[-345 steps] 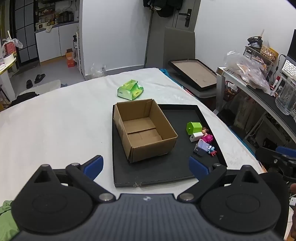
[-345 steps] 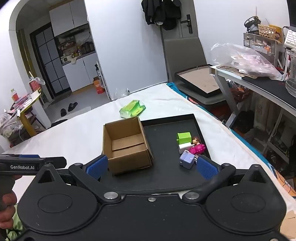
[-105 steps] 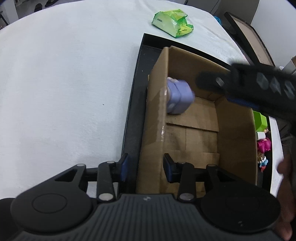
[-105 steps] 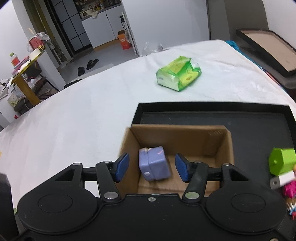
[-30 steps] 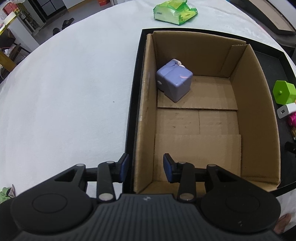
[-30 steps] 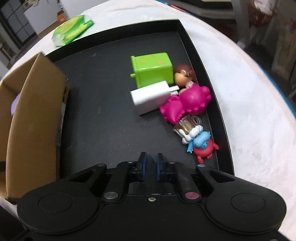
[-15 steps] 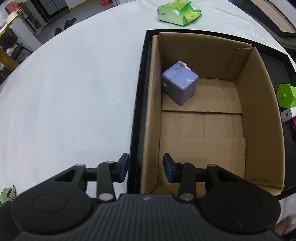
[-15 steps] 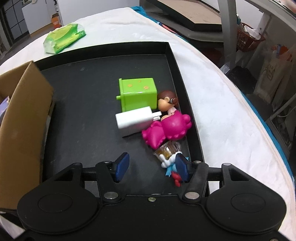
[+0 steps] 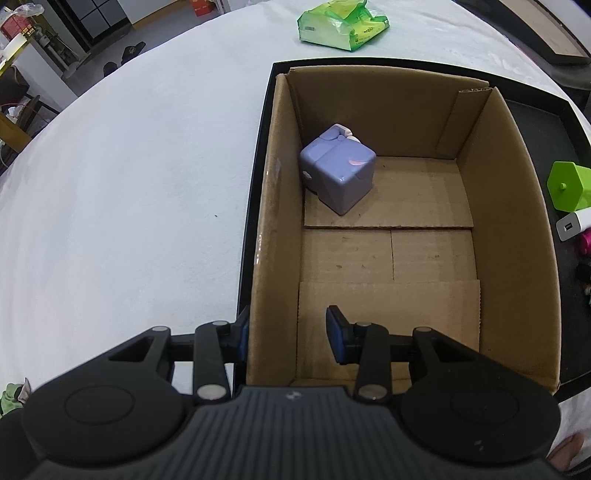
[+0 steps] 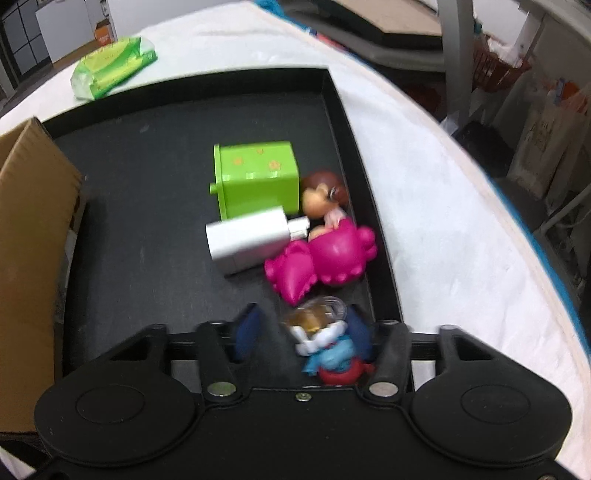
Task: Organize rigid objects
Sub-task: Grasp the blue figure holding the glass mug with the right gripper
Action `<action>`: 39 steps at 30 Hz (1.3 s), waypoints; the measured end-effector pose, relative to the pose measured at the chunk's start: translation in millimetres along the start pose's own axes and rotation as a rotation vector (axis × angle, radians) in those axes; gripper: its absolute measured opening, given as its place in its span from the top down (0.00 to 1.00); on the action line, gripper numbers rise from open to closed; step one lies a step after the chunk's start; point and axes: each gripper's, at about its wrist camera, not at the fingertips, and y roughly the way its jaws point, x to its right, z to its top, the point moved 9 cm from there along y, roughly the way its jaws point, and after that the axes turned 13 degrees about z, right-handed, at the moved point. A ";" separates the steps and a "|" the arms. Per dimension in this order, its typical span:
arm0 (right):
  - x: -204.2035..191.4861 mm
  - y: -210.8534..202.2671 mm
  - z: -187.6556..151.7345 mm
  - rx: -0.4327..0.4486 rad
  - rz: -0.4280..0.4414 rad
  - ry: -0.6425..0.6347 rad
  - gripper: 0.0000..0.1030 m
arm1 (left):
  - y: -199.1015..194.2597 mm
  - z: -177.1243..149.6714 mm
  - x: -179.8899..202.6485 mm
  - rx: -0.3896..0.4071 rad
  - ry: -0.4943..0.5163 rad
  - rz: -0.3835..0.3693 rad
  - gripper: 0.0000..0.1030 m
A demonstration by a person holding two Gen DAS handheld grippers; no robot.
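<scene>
A cardboard box [image 9: 509, 184] stands in the black tray [image 9: 255, 184], with a purple cube [image 9: 340, 173] in its far left corner. My left gripper [image 9: 288, 332] straddles the box's near left wall; the inner pad stands apart from the cardboard. On the tray's right side lie a green cube [image 10: 256, 177], a white charger [image 10: 247, 236] and a pink doll [image 10: 325, 254]. My right gripper [image 10: 304, 332] is closing around a small blue and red figure [image 10: 332, 354]. Its right pad is at the figure and its left pad is apart from it.
A green tissue pack [image 9: 343, 22] lies on the white tablecloth beyond the tray. The table's right edge [image 10: 480, 177] drops toward shelves and bags. The box [image 10: 33, 258] rises at the left of the right wrist view.
The right gripper went from shut to open and came down over the small blue figure, which now sits between its jaws. The left gripper kept its place on the box wall.
</scene>
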 end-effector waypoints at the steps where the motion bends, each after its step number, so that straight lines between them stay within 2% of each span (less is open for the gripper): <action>1: -0.6 0.5 -2.7 -0.006 0.022 0.019 0.62 | 0.0 -0.3 -0.5 0.000 0.000 0.000 0.62; 5: -3.2 0.1 -3.7 -0.007 0.035 0.018 0.62 | 1.3 -1.7 -2.8 -0.003 -0.005 0.002 0.62; 9: -2.4 3.4 0.9 0.007 0.049 0.026 0.58 | 1.3 -2.9 -5.1 -0.006 -0.009 -0.001 0.62; 11: -2.4 2.4 1.3 0.007 0.052 0.026 0.62 | 1.5 -3.1 -5.9 -0.006 -0.011 -0.003 0.62; 18: -2.7 -6.0 -4.2 0.003 0.108 0.066 0.63 | 3.3 -3.7 -8.4 -0.003 -0.018 -0.007 0.62; 28: -26.5 -40.1 16.4 0.115 0.148 0.021 0.63 | -1.2 -4.5 -20.0 0.009 -0.042 -0.017 0.62; 39: -64.8 -66.7 47.9 0.209 0.233 -0.015 0.63 | -6.3 -5.8 -33.8 0.014 -0.080 -0.050 0.62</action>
